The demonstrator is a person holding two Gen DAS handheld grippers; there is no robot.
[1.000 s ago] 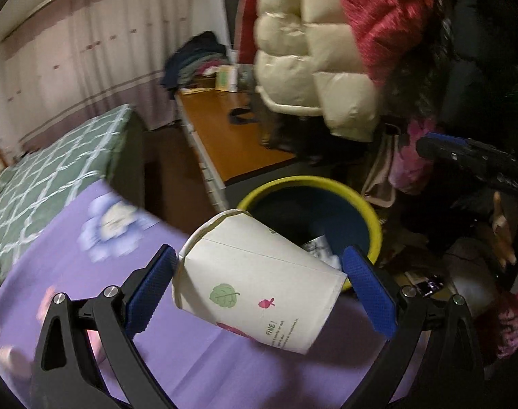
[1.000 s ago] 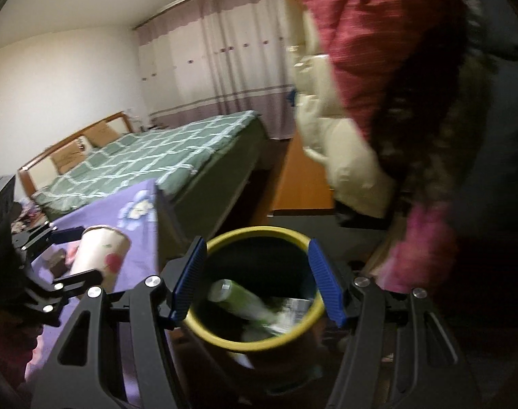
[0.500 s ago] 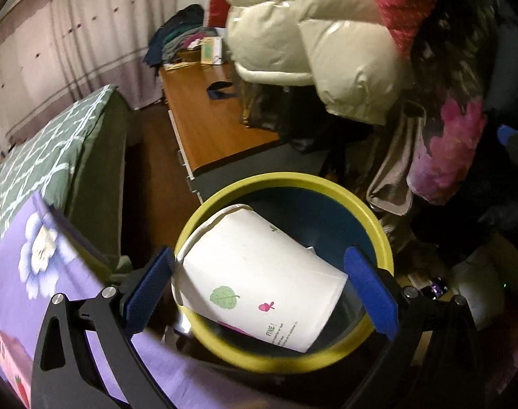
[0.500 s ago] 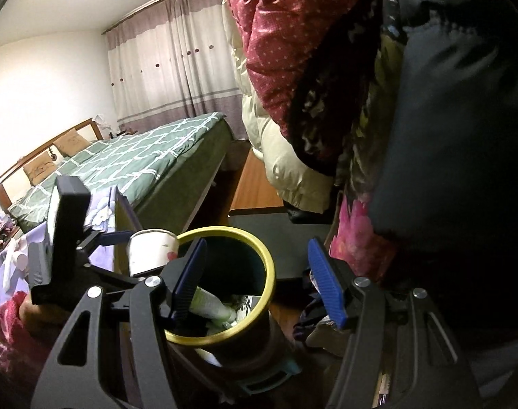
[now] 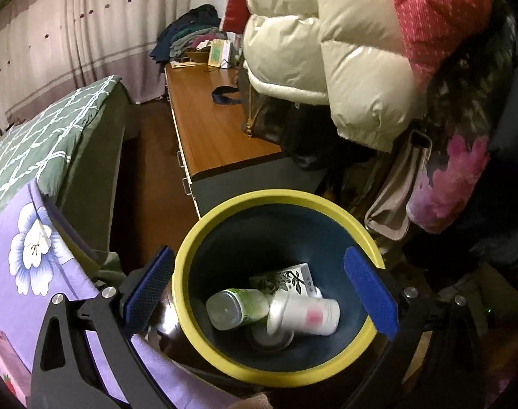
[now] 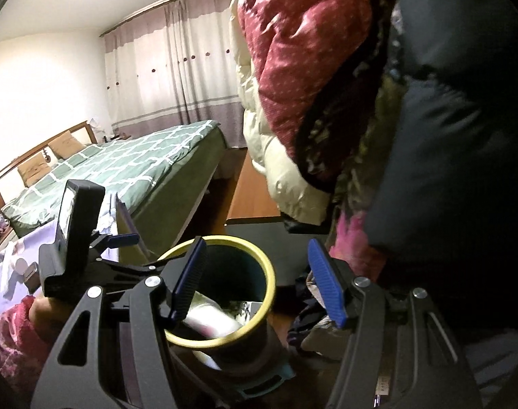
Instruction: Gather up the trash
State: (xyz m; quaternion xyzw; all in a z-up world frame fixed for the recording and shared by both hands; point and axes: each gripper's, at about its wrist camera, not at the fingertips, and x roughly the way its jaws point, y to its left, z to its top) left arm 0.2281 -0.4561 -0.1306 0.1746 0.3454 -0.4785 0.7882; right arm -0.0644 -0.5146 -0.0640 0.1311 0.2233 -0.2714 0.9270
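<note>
A round bin with a yellow rim (image 5: 224, 358) and dark blue inside stands below my left gripper (image 5: 259, 293), which is open and empty right over it. Inside lie a white paper cup (image 5: 306, 317) on its side, a green-labelled bottle (image 5: 235, 308) and a printed carton (image 5: 286, 277). My right gripper (image 6: 259, 283) is open and empty, just right of and above the bin (image 6: 265, 272). The cup (image 6: 211, 320) shows blurred inside it. The left gripper (image 6: 122, 238) shows at the bin's left.
A purple flowered cloth (image 5: 30, 248) covers the surface at left. A green checked bed (image 5: 37, 150) lies behind. A wooden desk (image 5: 211, 122) stands beyond the bin. Hanging coats (image 5: 327, 51) crowd the right, close above the bin.
My left gripper moved over the bin, opened and let the paper cup go; the cup now lies inside. My right gripper drifted right of the bin.
</note>
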